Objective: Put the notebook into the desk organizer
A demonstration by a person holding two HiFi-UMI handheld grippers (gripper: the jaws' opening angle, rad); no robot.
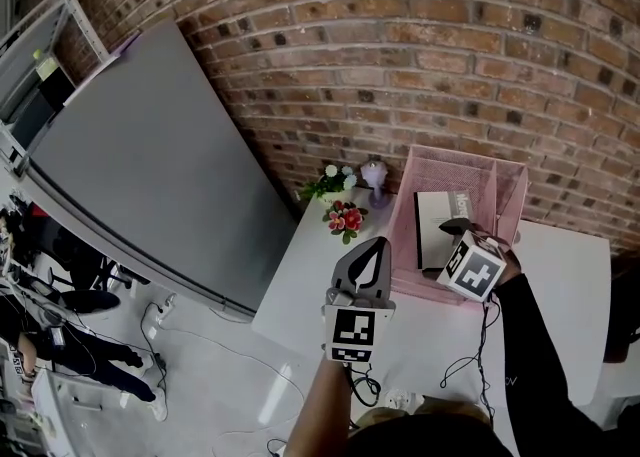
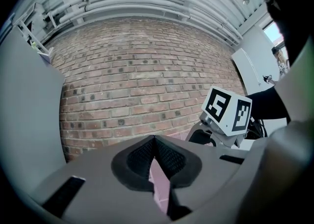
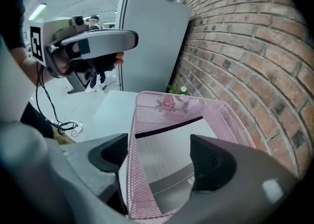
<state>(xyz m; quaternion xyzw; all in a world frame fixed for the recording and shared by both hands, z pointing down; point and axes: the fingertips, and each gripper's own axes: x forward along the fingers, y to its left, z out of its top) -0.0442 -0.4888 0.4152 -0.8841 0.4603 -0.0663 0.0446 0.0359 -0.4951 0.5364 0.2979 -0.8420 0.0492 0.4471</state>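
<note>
The pink mesh desk organizer (image 1: 505,185) stands on the white table against the brick wall. A grey-white notebook (image 1: 437,225) with a dark spine lies flat inside it, also in the right gripper view as the notebook (image 3: 169,142) within the organizer's mesh wall (image 3: 135,159). My right gripper (image 1: 457,233) hangs over the organizer's near end, open (image 3: 159,161), its jaws wide to either side of the mesh wall, touching nothing. My left gripper (image 1: 374,248) is held left of the organizer, jaws shut (image 2: 155,140) and empty, pointing toward the wall.
Two small flower pots (image 1: 345,217) and a lilac ornament (image 1: 374,177) sit at the table's far left corner. A large grey panel (image 1: 150,165) leans to the left. Cables (image 1: 400,400) lie at the table's near edge. The brick wall (image 1: 480,55) runs behind.
</note>
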